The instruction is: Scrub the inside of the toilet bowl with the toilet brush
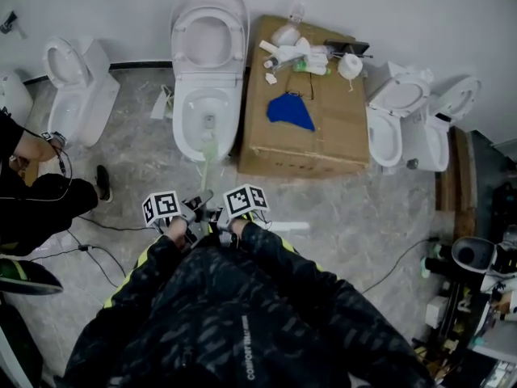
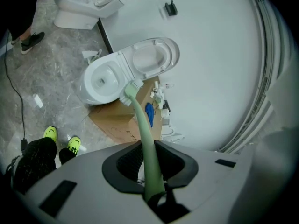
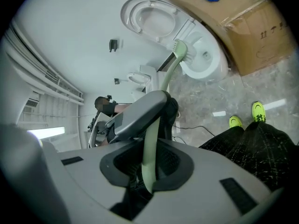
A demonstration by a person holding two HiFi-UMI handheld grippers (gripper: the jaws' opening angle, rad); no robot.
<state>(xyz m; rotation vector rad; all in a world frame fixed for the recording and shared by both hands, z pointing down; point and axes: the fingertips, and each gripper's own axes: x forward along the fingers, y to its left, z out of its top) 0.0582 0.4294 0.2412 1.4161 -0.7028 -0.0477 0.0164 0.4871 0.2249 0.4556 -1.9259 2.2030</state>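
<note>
Head view: both grippers sit close together low in the middle of the frame, in front of the wearer's dark sleeves. The left gripper [image 1: 196,204] and right gripper [image 1: 218,214] are both on the near end of the pale green long-handled plastic toilet brush [image 1: 206,164]. The handle runs away from them to the white ceramic toilet bowl [image 1: 187,111], whose lid and seat are raised against the wall. The white bristle head looks to be at the near part of the bowl opening. Cannot tell if the bristles touch the porcelain.

Left gripper view: the jaws of the left gripper [image 2: 150,171] are clenched on the toilet brush [image 2: 142,125]. The handle passes straight through the middle of them and curves up to the bristle head, which sits at the toilet bowl [image 2: 100,80] rim on the side nearest the brown cardboard box [image 2: 117,120].

Right gripper view: the jaws of the right gripper [image 3: 148,169] are also clenched on the toilet brush [image 3: 166,80], lower on the handle. The grey body of the left gripper [image 3: 140,113] is just ahead of them on the same handle. The bristle head is at the toilet bowl [image 3: 205,59] edge.

The box stands on the grey marbled floor [image 1: 145,168] touching the toilet, with a crumpled blue cloth [image 1: 289,111] on top. More white toilets stand on either side.
</note>
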